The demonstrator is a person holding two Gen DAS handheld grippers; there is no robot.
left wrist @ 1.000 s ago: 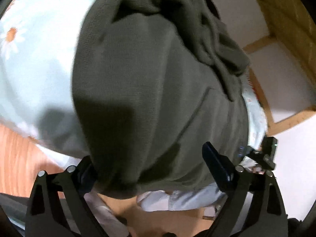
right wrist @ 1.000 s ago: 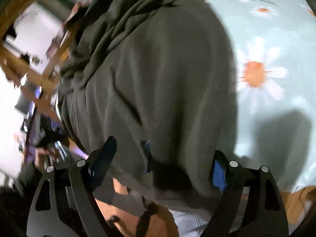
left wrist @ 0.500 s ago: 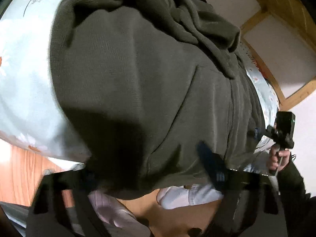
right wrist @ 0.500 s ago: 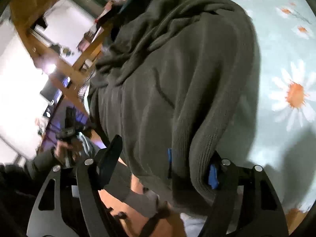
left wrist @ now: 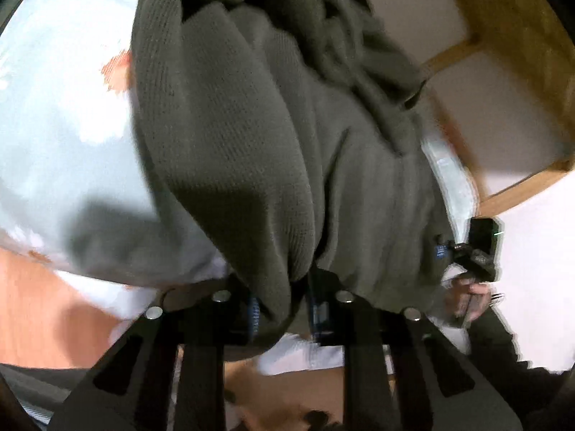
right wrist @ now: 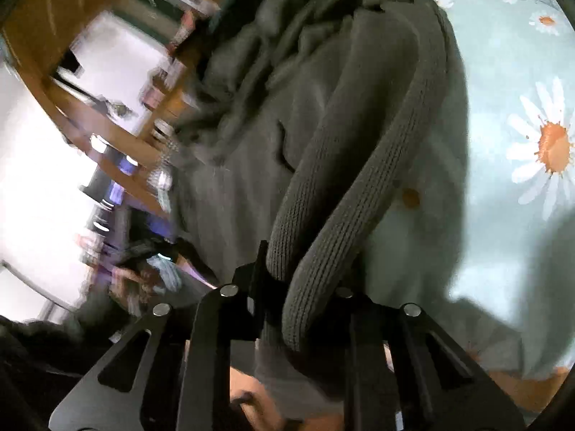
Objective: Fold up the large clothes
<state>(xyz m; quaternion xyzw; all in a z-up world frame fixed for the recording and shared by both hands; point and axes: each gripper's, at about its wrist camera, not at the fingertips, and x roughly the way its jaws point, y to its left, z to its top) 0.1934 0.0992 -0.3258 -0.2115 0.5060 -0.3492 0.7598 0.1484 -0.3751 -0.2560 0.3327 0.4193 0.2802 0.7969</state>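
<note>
The pale blue daisy-print bedsheet (right wrist: 503,72) carries the dark olive knitted sweater (left wrist: 233,125), which stretches away from both grippers toward the wooden frame (left wrist: 503,36) beyond. Its near hem hangs over the bed's front edge. The left gripper (left wrist: 284,309) is closing on a bunched fold of hem; the right gripper (right wrist: 294,309) is closing on the ribbed band. Open sheet lies at either side for folding forward.
</note>
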